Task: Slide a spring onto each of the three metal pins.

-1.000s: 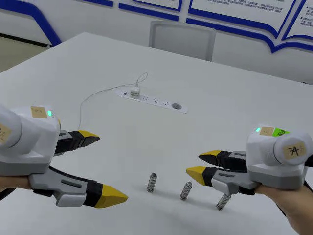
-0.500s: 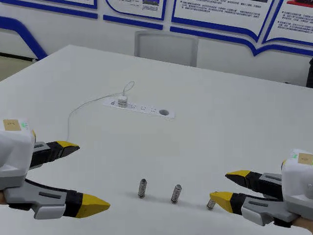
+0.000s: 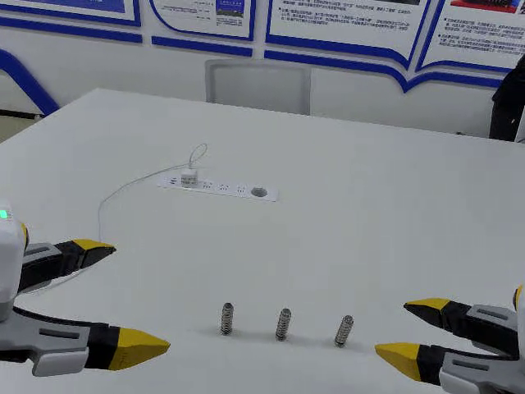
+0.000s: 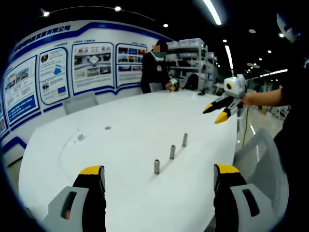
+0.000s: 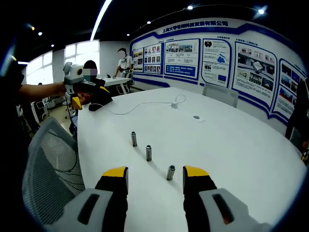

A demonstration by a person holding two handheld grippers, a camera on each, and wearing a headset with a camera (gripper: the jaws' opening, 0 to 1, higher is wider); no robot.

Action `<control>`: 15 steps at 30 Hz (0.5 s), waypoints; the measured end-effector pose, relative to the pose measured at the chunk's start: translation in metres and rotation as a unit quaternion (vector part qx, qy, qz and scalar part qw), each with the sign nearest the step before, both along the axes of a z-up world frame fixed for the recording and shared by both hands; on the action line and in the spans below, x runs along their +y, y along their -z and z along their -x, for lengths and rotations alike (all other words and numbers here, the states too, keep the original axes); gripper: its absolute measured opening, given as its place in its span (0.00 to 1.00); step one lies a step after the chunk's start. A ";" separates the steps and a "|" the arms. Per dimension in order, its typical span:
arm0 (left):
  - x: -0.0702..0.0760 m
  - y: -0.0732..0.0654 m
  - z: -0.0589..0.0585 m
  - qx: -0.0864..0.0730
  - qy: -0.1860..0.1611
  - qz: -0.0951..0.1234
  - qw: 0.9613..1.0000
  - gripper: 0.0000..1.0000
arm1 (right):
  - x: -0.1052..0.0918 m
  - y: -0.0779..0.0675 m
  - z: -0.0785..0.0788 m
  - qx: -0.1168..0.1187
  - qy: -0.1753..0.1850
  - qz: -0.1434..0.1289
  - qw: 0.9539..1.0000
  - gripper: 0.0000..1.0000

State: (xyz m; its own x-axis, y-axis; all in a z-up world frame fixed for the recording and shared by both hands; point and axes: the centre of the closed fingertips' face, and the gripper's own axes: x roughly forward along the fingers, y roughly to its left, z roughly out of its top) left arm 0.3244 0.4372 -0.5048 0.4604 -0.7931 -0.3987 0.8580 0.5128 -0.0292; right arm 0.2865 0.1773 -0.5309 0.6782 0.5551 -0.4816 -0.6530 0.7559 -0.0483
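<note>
Three short metal springs stand upright in a row on the white table [image 3: 353, 213]: left spring [image 3: 227, 318], middle spring [image 3: 283, 323], right spring [image 3: 344, 330]. They appear as a line in the left gripper view [image 4: 172, 152] and in the right gripper view [image 5: 148, 153]; whatever stands inside them is hidden. My left gripper [image 3: 123, 297] is open and empty, well left of the row. My right gripper [image 3: 408, 330] is open and empty, just right of the right spring. Each gripper view shows its own wide-apart yellow tips, left gripper [image 4: 159, 171] and right gripper [image 5: 155, 172].
A white power strip [image 3: 220, 187] with a plug and a thin looped cable [image 3: 123, 193] lies mid-table. A grey chair [image 3: 258, 82] stands at the far edge, a mesh chair [image 5: 48, 164] at the near edge. A person [image 4: 157, 67] stands beyond the table.
Both grippers have drawn back from the springs, the left one leftward, the right one rightward and down. The right spring, earlier partly behind the right gripper, now stands in full sight. The head camera has shifted.
</note>
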 end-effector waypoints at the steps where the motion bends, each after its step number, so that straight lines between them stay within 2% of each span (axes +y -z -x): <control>1: 0.000 0.000 0.000 0.000 0.001 0.000 1.000 0.95 | -0.002 0.000 0.001 -0.001 0.000 0.001 1.000 0.47; 4: -0.001 -0.002 0.001 -0.001 0.001 0.000 1.000 0.95 | -0.005 -0.003 0.005 -0.003 0.000 -0.001 1.000 0.49; 8: -0.001 -0.004 0.002 -0.002 0.000 0.004 1.000 0.95 | -0.015 -0.005 0.007 -0.008 0.019 -0.007 1.000 0.50; 12: 0.002 0.004 0.001 0.007 -0.002 -0.003 1.000 0.95 | -0.024 -0.002 0.009 -0.005 0.034 -0.008 0.999 0.51; 15: 0.003 0.004 0.002 0.010 -0.001 0.000 1.000 0.95 | -0.028 -0.001 0.013 -0.001 0.039 -0.010 0.999 0.52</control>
State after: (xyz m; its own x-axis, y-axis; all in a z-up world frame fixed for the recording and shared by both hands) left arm 0.3225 0.4401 -0.5090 0.4535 -0.7929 -0.4070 0.8568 0.5136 -0.0461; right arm 0.2735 0.1489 -0.5298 0.7212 0.5101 -0.4688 -0.5915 0.8056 -0.0334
